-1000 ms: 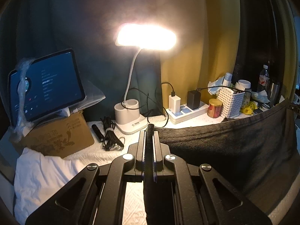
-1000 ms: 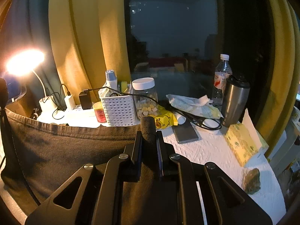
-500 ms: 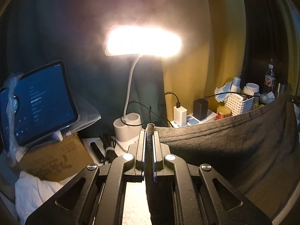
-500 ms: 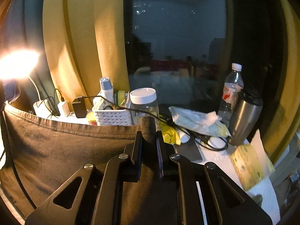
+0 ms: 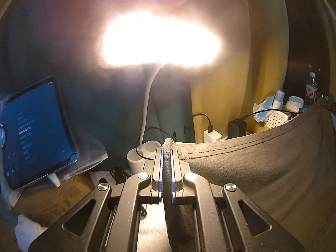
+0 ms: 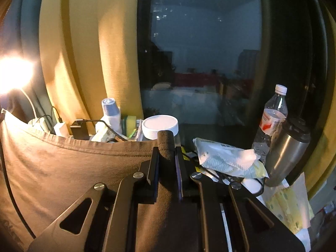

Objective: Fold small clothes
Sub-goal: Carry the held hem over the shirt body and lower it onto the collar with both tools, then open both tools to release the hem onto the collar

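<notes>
We hold the dark grey garment (image 5: 262, 168) stretched in the air between 2 grippers: the left gripper (image 5: 167, 153) and the right gripper (image 6: 167, 157) each pinch a top corner tight. No fold is visible yet; laying down and folding remain.

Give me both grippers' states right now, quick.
Left gripper: shut on one end of the dark grey garment's hemmed edge.
Right gripper: shut on the same edge's other end.
</notes>
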A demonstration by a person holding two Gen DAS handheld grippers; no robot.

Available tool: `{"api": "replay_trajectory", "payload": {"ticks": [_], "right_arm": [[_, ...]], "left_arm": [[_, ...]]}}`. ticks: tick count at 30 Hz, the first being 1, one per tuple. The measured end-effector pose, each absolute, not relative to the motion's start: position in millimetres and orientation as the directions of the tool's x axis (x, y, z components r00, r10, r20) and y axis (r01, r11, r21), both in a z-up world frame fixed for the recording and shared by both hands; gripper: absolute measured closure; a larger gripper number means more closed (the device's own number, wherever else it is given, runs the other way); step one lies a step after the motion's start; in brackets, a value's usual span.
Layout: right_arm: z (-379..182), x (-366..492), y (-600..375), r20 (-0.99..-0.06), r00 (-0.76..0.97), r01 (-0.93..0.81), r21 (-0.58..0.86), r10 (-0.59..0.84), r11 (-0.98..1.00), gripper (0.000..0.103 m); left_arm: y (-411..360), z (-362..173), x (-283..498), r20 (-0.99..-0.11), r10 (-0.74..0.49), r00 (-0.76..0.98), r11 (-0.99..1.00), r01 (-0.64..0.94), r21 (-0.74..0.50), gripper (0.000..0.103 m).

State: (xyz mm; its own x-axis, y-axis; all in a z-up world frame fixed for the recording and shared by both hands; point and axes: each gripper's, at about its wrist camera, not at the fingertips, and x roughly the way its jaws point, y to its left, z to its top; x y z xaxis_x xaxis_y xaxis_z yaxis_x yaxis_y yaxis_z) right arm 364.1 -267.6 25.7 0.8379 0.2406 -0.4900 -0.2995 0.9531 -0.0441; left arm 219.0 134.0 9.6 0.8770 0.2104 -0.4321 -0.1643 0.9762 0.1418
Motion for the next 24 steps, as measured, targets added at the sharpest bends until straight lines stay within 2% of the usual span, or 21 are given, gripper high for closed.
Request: {"api": "replay_trajectory", "payload": {"ticks": [14,22,24], "right_arm": [[-34.2,395.9,-266.8,-0.585,0.794,-0.239,-0.051,0.165,0.97,0.088],[-50.3,403.1,-261.4,-0.63,0.765,-0.229,-0.071,0.134,0.971,0.088],[-51.3,401.6,-261.7,-0.635,0.762,-0.227,-0.074,0.13,0.971,0.078]], "left_arm": [[136.3,-44.6,257.9,-0.541,0.199,0.817,0.979,-0.145,0.141,0.099],[153.3,-59.7,264.2,-0.612,0.199,0.765,0.977,-0.206,0.06,0.097],[155.6,-60.9,261.7,-0.62,0.203,0.758,0.975,-0.215,0.056,0.097]]}}
